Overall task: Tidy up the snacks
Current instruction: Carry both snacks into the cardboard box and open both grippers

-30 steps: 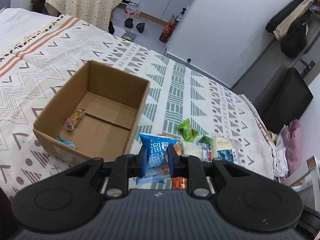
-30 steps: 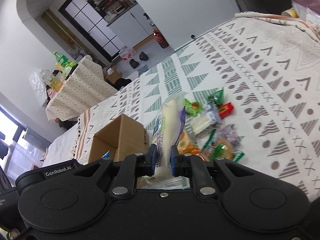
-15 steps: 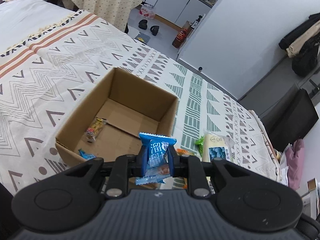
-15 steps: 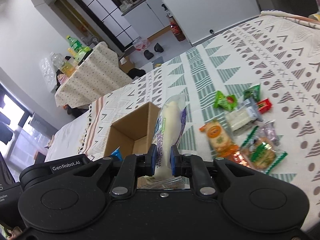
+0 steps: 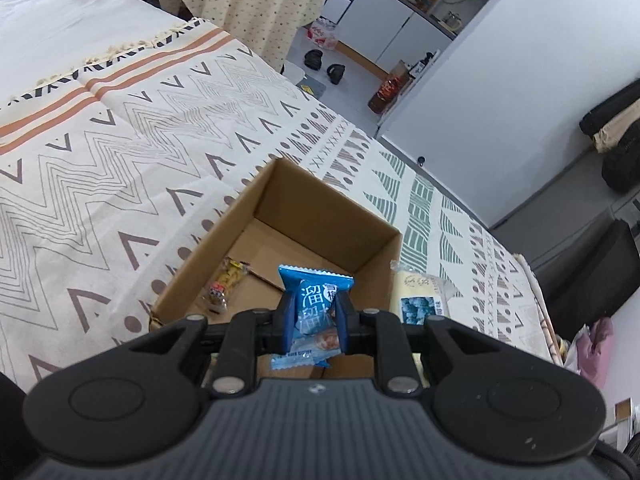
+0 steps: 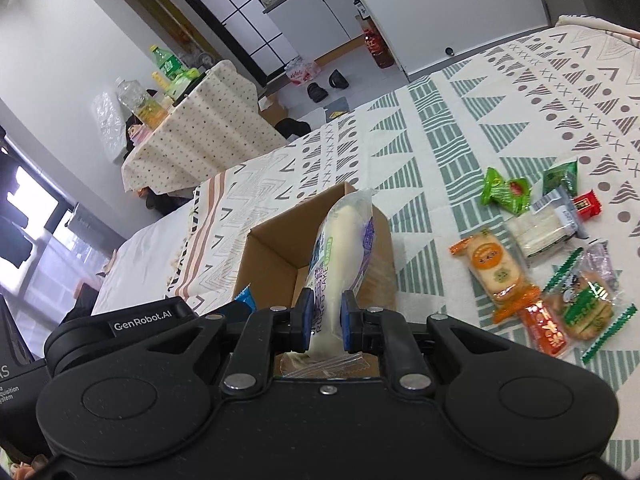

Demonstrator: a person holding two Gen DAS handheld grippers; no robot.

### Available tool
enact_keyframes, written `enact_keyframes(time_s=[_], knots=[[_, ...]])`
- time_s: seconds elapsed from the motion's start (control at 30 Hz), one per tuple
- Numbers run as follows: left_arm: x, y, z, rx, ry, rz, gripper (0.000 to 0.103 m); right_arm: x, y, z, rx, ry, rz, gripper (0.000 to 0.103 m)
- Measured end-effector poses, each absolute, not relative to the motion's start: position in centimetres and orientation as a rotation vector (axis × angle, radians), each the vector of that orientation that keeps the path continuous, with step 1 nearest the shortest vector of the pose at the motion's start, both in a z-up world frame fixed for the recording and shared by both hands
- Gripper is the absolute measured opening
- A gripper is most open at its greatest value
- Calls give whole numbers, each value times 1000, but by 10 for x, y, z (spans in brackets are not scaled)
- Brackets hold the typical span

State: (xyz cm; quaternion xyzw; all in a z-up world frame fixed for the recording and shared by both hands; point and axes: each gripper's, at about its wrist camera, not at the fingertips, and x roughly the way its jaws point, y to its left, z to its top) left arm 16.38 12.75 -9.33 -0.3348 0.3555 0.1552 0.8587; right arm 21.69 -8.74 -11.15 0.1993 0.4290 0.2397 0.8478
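Lived-in home studio, patterned bedspread point(image 5: 160, 152), cloth-draped table point(image 6: 196, 136), shoes point(image 6: 328, 84) by kitchen cabinets point(image 6: 320, 4)

One cardboard box point(image 5: 320, 216), nine snack packets point(image 6: 494, 266).

Both my grippers clamped, angled downward. Left gripper point(image 5: 311, 311) – jaws drawn close, blue pads pinching blue snack packet point(image 5: 314, 306) held upright between them. Right gripper point(image 6: 324, 320) – jaws equally narrow, blue pads squeezing lower end of pale cake roll packet point(image 6: 344, 258), which stands tall beyond fingertips.
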Motion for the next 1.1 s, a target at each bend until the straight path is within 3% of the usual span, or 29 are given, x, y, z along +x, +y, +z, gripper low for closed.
enact_keyframes(time_s=[0.33, 0.43, 0.57, 0.67, 0.8, 0.87, 1.1], knots=[[168, 136, -106, -735, 767, 341, 22, 223, -76, -118, 416, 919, 509, 14], [168, 138, -108, -732, 784, 359, 27, 222, -72, -120, 416, 922, 512, 14], [166, 141, -106, -731, 779, 386, 47, 222, -68, -120, 402, 928, 531, 15], [165, 141, -104, -719, 774, 401, 57, 221, -68, -119, 402, 938, 529, 22], [165, 137, -102, -712, 776, 401, 67, 218, -75, -113, 394, 916, 524, 42], [165, 135, -101, -700, 778, 411, 74, 217, -82, -111, 395, 907, 511, 47], [165, 123, -97, -661, 790, 420, 87, 214, -110, -110, 397, 887, 462, 71]])
